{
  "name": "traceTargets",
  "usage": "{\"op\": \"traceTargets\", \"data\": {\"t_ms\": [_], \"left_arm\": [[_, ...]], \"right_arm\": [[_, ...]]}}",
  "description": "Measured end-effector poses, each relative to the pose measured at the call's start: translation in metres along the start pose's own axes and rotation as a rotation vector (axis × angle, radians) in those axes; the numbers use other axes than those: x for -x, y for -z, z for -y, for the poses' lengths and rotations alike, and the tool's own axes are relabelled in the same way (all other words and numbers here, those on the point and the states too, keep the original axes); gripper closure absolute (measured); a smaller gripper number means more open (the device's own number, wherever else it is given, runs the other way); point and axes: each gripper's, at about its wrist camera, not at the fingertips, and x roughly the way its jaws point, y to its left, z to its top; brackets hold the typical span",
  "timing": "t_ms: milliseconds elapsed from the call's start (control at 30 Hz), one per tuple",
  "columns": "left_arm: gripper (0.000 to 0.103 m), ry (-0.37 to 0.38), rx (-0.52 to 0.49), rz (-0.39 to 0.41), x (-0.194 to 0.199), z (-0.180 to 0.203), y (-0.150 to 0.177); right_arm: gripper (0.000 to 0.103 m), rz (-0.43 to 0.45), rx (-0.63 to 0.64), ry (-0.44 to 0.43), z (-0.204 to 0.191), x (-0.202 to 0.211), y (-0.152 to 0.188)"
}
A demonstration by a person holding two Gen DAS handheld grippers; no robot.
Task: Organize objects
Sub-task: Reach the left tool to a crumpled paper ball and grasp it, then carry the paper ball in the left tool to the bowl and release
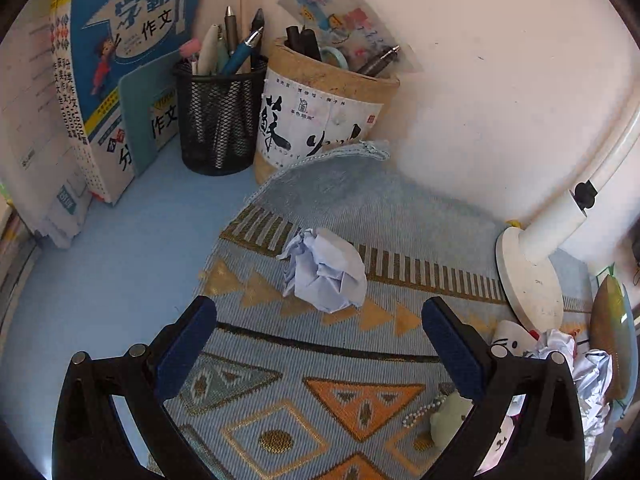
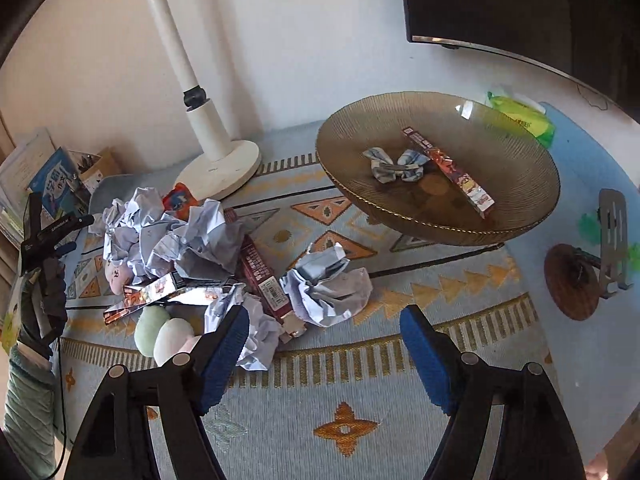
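Left fingers (image 1: 196, 344) wide apart – empty, above paper ball (image 1: 326, 276); right fingers (image 2: 224, 356) apart – empty.

A pale blue tabletop (image 1: 120, 264) meets a plain white wall (image 1: 480, 80) along its far edge, and a woven blue mat (image 2: 360, 392) with orange triangles and diamonds covers most of its middle. At the far left corner, upright books (image 1: 100, 80), a black mesh pen holder (image 1: 220, 112) and a tan cylindrical holder (image 1: 320, 112) stand against the wall, while a white lamp (image 2: 216, 160) rests its round base on the mat's far edge. A dark monitor (image 2: 520, 4) hangs over the far right corner, and soft daylight falls evenly across everything.
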Motion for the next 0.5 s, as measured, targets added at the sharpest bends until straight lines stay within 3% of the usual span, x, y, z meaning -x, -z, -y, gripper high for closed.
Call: {"op": "traceTargets", "data": {"t_ms": [233,400,500], "left_arm": [[0.004,-0.015,0.007,-0.040,-0.033,0.010,-0.008],[0.049,-0.008,-0.008,-0.054,-0.039,0.014,-0.005],[0.060,0.017,-0.023,-0.055,-0.035,0.020,0.000]], "right_arm": [[0.026,-0.080,-0.125,-0.074,0.021,-0.033,-0.003],[0.026,-0.110,-0.139,-0.089,0.019,-0.063,-0.013],[0.027,-0.127,-0.131,-0.083,0.015,-0.076,-0.017]]}}
